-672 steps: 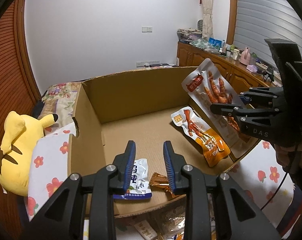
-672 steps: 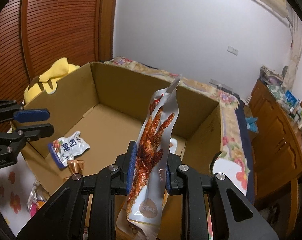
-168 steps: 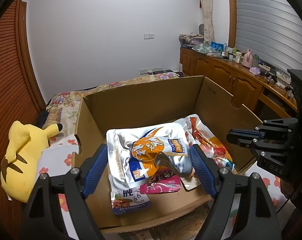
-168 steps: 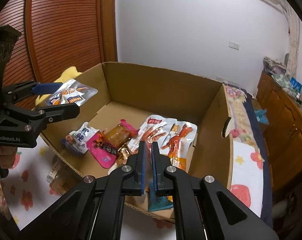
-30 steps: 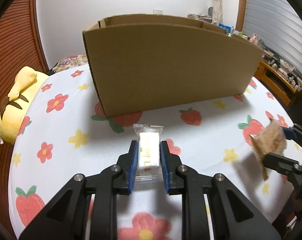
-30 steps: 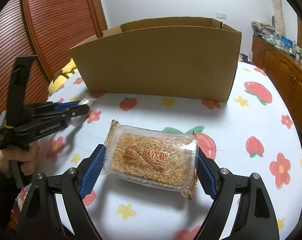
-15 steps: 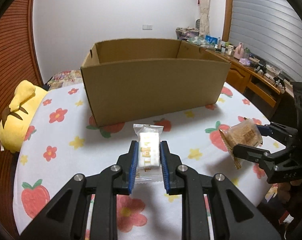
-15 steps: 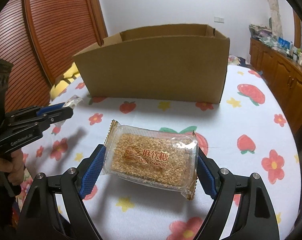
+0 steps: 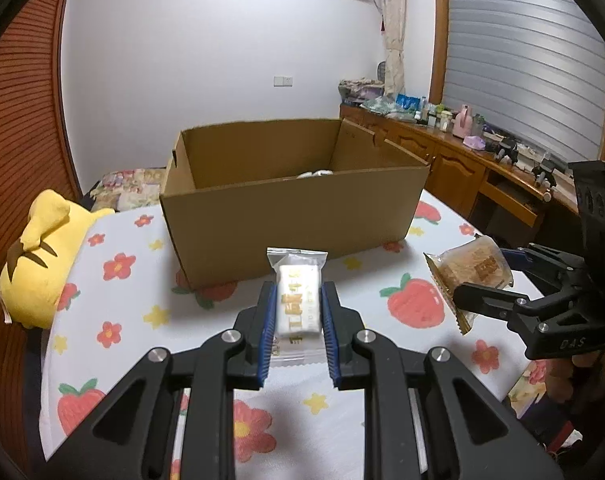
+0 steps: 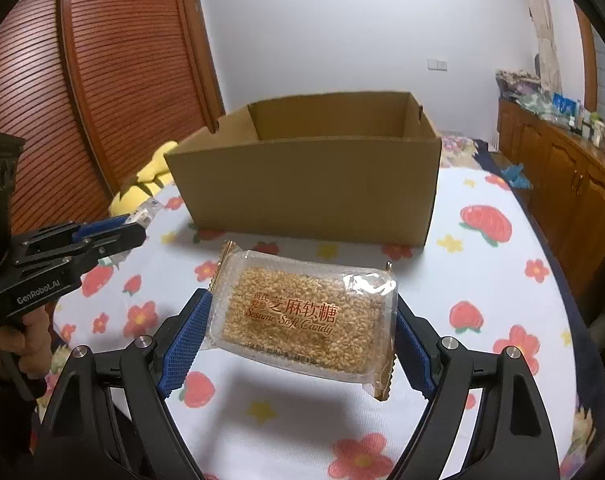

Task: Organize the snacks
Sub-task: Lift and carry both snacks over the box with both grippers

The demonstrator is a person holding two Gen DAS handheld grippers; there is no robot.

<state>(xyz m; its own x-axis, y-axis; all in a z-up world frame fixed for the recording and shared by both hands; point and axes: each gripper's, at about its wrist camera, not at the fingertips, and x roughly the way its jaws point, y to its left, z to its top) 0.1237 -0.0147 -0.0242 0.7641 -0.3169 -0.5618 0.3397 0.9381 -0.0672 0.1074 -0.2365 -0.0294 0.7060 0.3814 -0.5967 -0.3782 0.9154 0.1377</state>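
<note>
My left gripper (image 9: pixel 296 322) is shut on a small white candy packet (image 9: pixel 297 300) and holds it above the flowered tablecloth, in front of the open cardboard box (image 9: pixel 294 216). My right gripper (image 10: pixel 302 330) is shut on a clear sesame soft candy pack (image 10: pixel 302 312), gripped across its width, also raised in front of the cardboard box (image 10: pixel 314 192). The right gripper and sesame pack (image 9: pixel 472 270) show at right in the left wrist view. The left gripper (image 10: pixel 114 232) shows at left in the right wrist view. A bit of white packaging shows over the box's front wall.
A yellow plush toy (image 9: pixel 38 256) lies at the table's left edge, beside the wooden slatted door (image 10: pixel 102 80). A wooden sideboard (image 9: pixel 462 160) with clutter runs along the right wall. The tablecloth (image 10: pixel 482 280) has strawberry and flower prints.
Both grippers have risen and pulled back a little with their packets; the box's open top and inside walls now show more. Grips are unchanged.
</note>
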